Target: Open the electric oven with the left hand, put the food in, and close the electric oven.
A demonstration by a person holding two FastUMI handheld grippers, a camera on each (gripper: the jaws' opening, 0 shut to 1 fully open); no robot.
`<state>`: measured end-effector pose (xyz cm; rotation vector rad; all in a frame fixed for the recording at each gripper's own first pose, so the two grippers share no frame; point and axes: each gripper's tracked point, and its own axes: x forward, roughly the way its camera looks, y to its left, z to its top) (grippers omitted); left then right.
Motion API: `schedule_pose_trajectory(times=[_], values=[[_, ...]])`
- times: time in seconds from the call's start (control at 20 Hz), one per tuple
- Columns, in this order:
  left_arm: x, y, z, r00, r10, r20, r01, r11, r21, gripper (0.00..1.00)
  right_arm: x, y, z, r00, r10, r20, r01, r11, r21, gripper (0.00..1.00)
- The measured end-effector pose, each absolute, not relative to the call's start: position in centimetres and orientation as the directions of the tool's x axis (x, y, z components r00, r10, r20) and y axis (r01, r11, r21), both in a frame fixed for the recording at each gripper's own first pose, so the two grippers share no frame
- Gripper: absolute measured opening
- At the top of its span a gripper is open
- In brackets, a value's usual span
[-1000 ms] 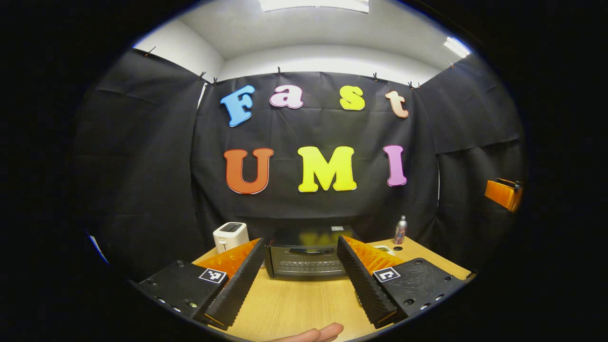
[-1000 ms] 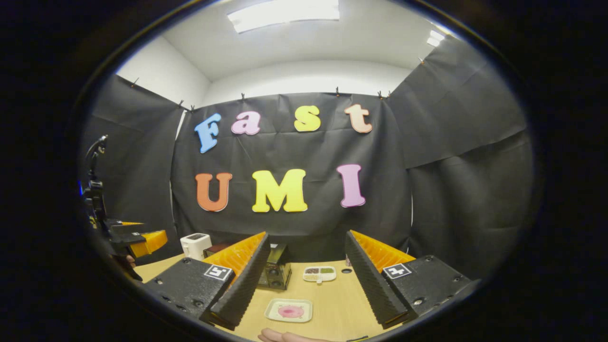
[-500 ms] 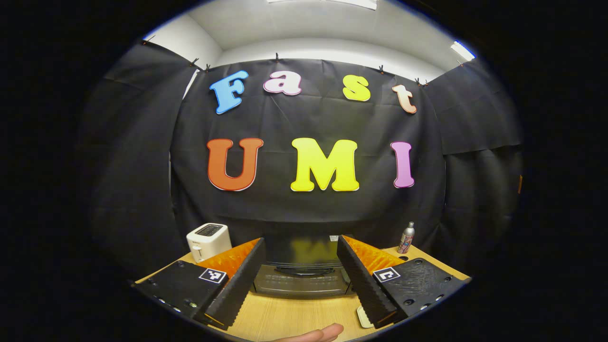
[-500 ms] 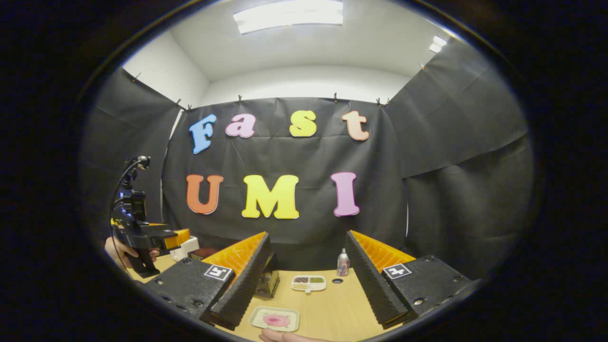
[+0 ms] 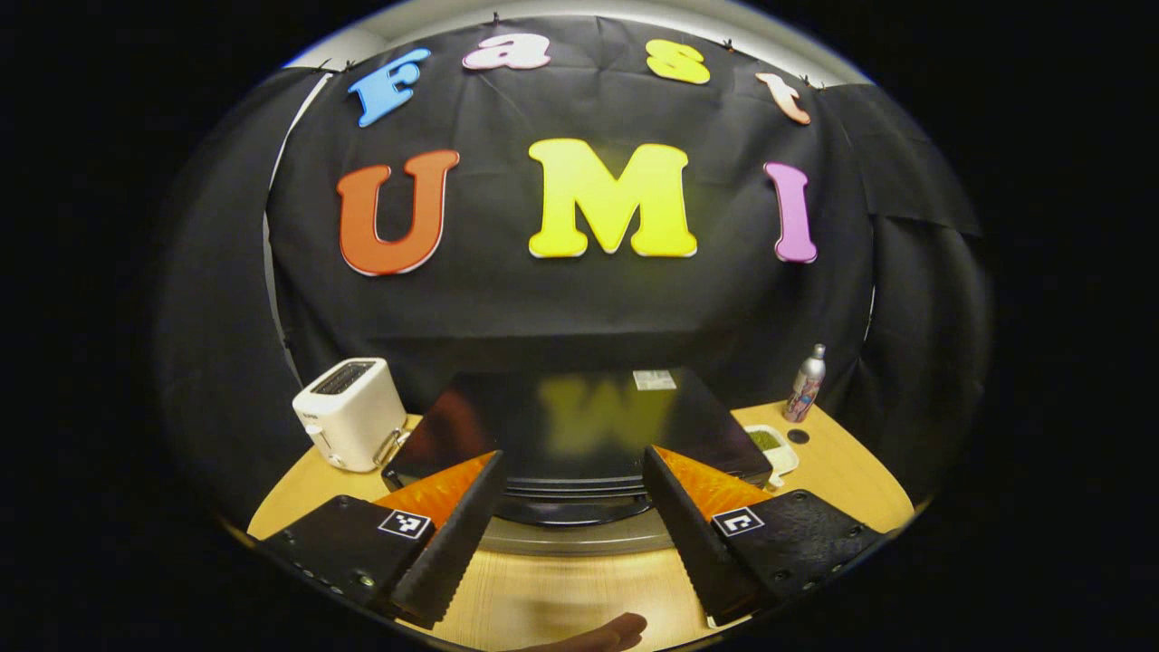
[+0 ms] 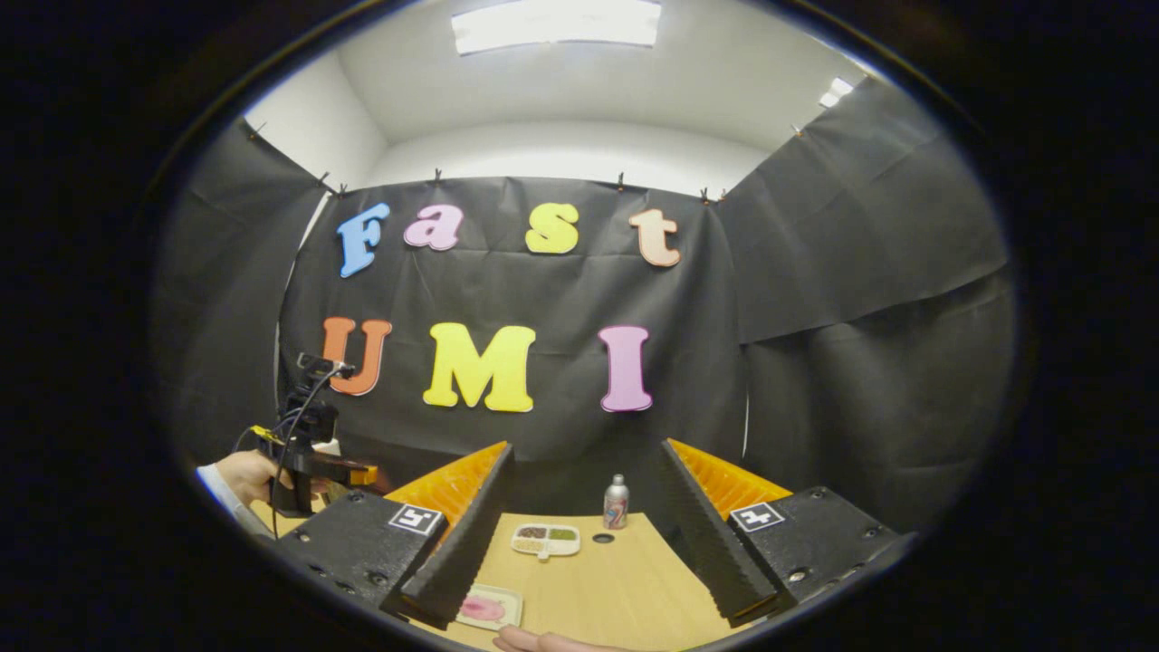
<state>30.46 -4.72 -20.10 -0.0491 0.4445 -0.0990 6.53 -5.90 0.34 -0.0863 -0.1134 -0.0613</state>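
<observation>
My left gripper (image 5: 572,507) hangs just in front of the one black, glossy electric oven (image 5: 579,426), its jaws spread wide with nothing between them; the oven sits at the far middle of the light wooden tabletop (image 5: 842,471), door shut, and its top edge lies between my two fingers. To its left stands one white plastic toaster (image 5: 349,412). To its right I count one small silver bottle (image 5: 806,385), one dark round cap (image 5: 798,436) just beside it, and one white divided dish (image 5: 770,444) with green filling, partly hidden behind the oven's corner. My right gripper (image 6: 579,534) is held above the near right part of the tabletop, its jaws also wide and empty. Between them, in the right gripper view, lie the divided dish (image 6: 545,539), the bottle (image 6: 616,503) and the cap (image 6: 603,538) farther off, and nearer, one pale rectangular tray with pink food (image 6: 484,607), half behind my left finger. Far left there, a hand (image 6: 244,475) holds my left gripper (image 6: 312,462).
</observation>
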Motion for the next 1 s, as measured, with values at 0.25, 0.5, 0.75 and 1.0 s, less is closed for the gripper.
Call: schedule_pose_trajectory(times=[0.25,0.5,0.75,1.0], values=[[30.8,-4.3,-22.9,0.838,-0.097,-0.537,0.083,0.995,-0.049,0.98,6.7,-6.6,-0.2,0.992,-0.067,0.104,0.074,0.995,-0.065,0.96],[31.3,-4.6,-22.9,0.824,-0.118,-0.555,0.099,0.993,-0.064,0.98,6.4,-6.1,-0.7,0.995,-0.054,0.079,0.059,0.997,-0.059,0.96],[29.6,-4.4,-23.4,0.804,-0.132,-0.580,0.112,0.991,-0.069,0.98,5.3,-6.3,-0.2,0.994,-0.072,0.087,0.077,0.996,-0.053,0.96],[26.4,-4.3,-24.0,0.808,-0.133,-0.574,0.117,0.991,-0.066,0.98,4.3,-5.7,-0.4,0.994,-0.067,0.084,0.070,0.997,-0.030,0.96]])
